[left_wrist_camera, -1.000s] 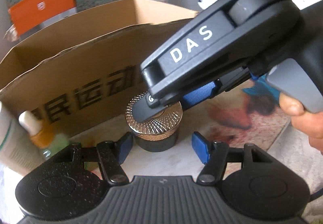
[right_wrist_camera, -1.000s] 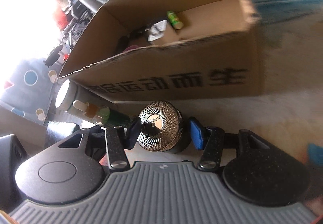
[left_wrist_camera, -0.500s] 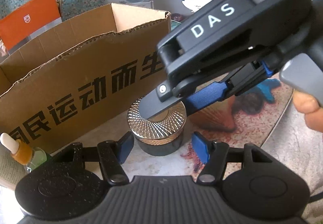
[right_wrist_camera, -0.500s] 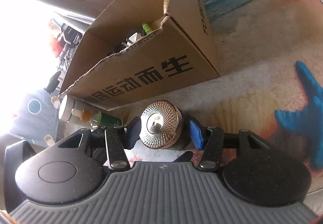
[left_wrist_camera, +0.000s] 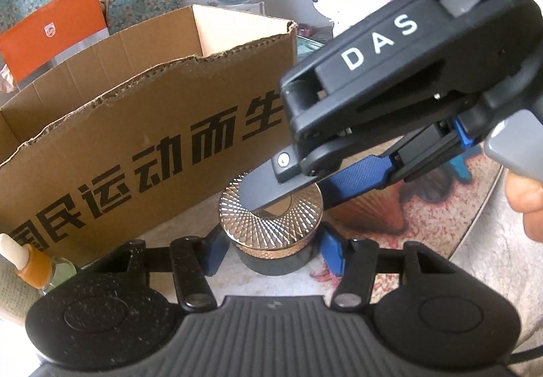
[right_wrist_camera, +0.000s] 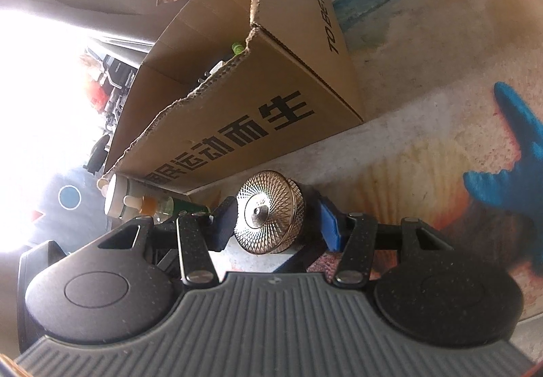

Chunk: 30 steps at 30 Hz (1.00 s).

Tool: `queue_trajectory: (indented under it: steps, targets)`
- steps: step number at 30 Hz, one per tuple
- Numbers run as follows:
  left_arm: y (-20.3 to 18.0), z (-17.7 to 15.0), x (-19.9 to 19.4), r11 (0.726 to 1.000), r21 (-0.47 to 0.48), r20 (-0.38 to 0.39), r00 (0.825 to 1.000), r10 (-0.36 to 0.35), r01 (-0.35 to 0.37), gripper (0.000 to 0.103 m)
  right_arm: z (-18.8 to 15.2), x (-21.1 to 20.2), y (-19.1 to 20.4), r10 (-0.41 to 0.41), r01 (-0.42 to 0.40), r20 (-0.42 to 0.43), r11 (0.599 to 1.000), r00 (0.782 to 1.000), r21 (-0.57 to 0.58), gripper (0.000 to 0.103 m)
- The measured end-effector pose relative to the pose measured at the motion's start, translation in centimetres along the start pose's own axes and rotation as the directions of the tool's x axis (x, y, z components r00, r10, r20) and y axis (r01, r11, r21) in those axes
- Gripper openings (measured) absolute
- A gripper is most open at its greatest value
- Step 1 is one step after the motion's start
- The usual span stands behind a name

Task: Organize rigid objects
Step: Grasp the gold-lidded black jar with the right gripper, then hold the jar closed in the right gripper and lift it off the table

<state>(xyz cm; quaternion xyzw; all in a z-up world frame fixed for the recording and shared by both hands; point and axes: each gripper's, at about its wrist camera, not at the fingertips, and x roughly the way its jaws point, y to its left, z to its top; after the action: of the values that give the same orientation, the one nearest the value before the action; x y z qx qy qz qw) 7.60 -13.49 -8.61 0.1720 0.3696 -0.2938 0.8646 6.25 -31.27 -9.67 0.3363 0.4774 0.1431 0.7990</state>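
A round dark jar with a ribbed gold lid (left_wrist_camera: 271, 227) stands on the table in front of the cardboard box (left_wrist_camera: 142, 139). My left gripper (left_wrist_camera: 271, 251) is open, with its blue pads on either side of the jar's base. My right gripper (right_wrist_camera: 276, 224) comes in from above and the right; its fingers (left_wrist_camera: 353, 176) straddle the lid (right_wrist_camera: 268, 214), close to its sides, and I cannot tell if they press on it. The box (right_wrist_camera: 237, 98) holds several small items.
A dropper bottle (left_wrist_camera: 30, 265) with an orange neck and a pale tube stand at the left by the box; they also show in the right wrist view (right_wrist_camera: 149, 203). An orange carton (left_wrist_camera: 51, 37) leans behind the box. The tabletop (right_wrist_camera: 441, 47) bears a beach print.
Both grippers have closed in around the jar: the left pads now flank its base, where they were short of it. The right gripper has tilted and shifted right over the lid.
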Motion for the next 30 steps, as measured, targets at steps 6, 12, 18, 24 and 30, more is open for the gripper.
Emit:
queue_trajectory:
  steps: [6,12,18,24,30]
  targets:
    - [0.0,0.4,0.1,1.000,-0.004,-0.007,1.000,-0.003,0.003,0.057,0.1,0.0,-0.2,-0.003,0.003,0.000,1.000,1.000,0.020,0.048]
    - [0.0,0.7,0.5,1.000,0.011,-0.005,1.000,-0.009,0.009,0.057,0.2,0.0,-0.1,-0.017,0.016,0.007,1.000,1.000,0.018,0.048]
    - [0.3,0.6,0.7,1.000,0.013,-0.006,1.000,-0.019,0.019,0.057,0.2,-0.1,-0.4,-0.017,0.016,0.012,0.999,1.000,0.029,0.048]
    - [0.7,0.8,0.8,0.999,0.022,-0.015,1.000,-0.026,0.026,0.058,0.0,0.1,-0.5,-0.017,0.017,0.010,0.999,1.000,0.040,0.049]
    - [0.8,0.9,1.0,0.999,0.025,-0.018,0.999,-0.027,0.027,0.058,0.0,0.1,-0.8,-0.021,0.021,0.008,0.998,1.000,0.053,0.049]
